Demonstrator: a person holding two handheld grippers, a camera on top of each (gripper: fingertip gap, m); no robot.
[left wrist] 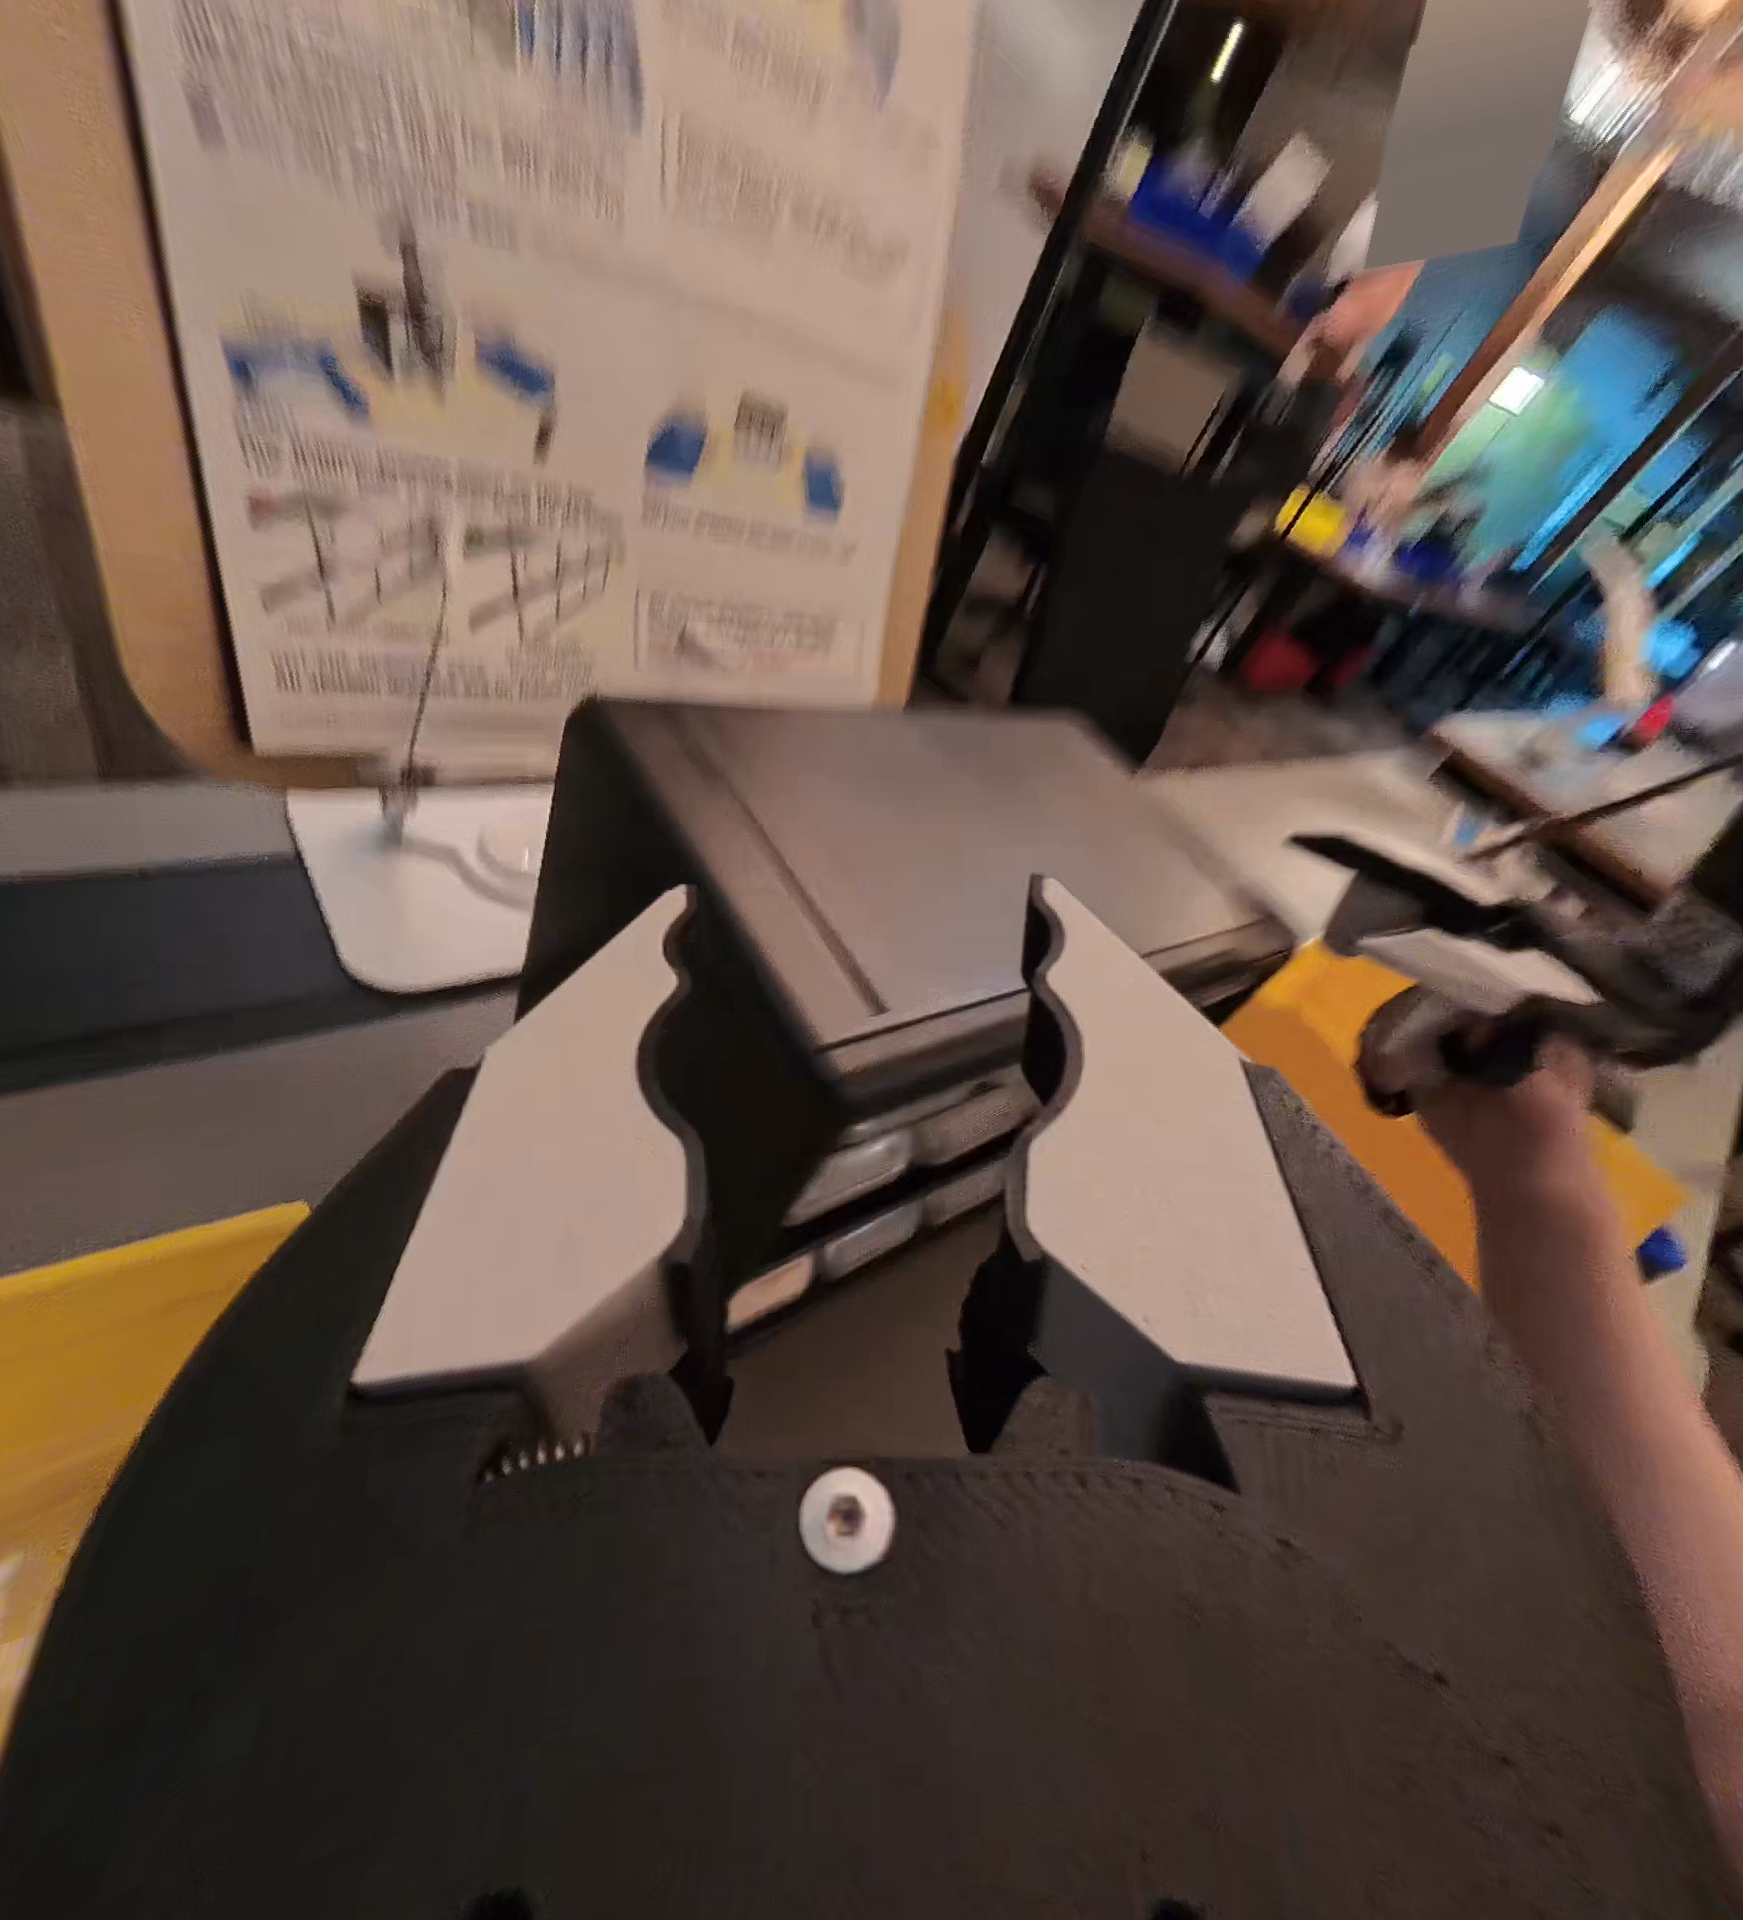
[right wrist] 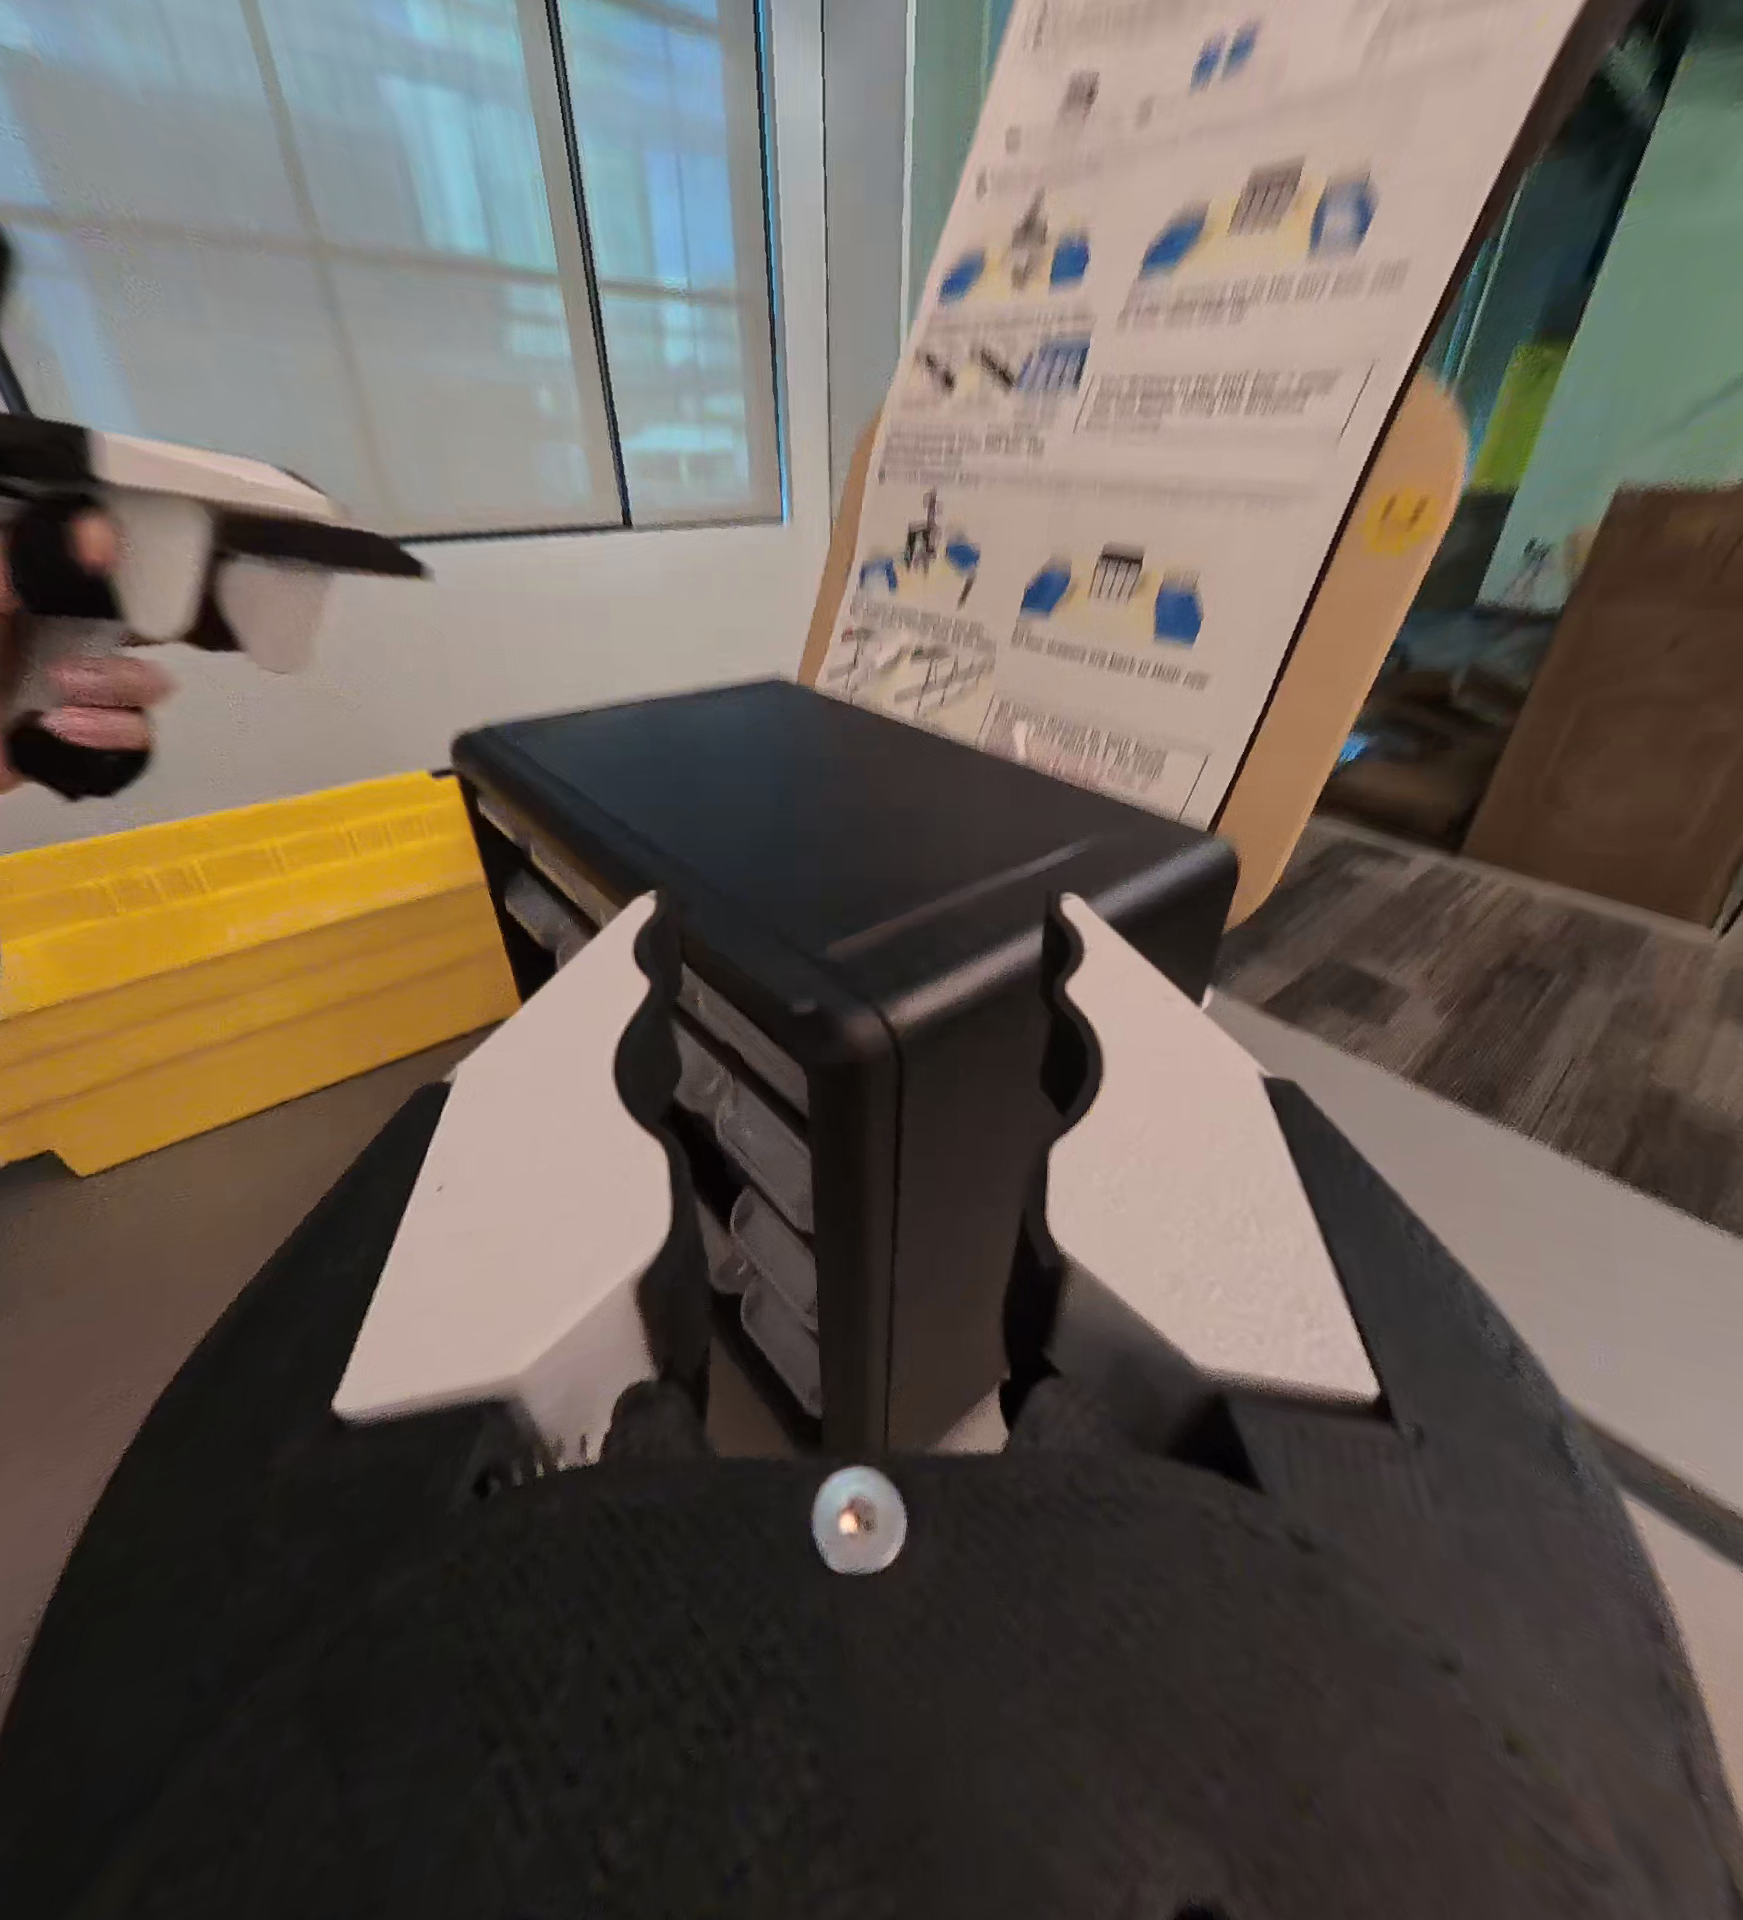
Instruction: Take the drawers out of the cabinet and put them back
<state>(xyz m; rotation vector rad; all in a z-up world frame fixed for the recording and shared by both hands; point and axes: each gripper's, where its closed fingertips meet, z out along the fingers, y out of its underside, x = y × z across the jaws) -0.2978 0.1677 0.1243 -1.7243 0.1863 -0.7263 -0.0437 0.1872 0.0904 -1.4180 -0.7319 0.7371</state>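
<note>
Cabinet drawers closed; only right view shows yellow bin; both grippers gape empty.

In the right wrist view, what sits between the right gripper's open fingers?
The near corner of the black cabinet, with clear drawers stacked in its front, shows in the gap of the right gripper. No contact is visible.
</note>
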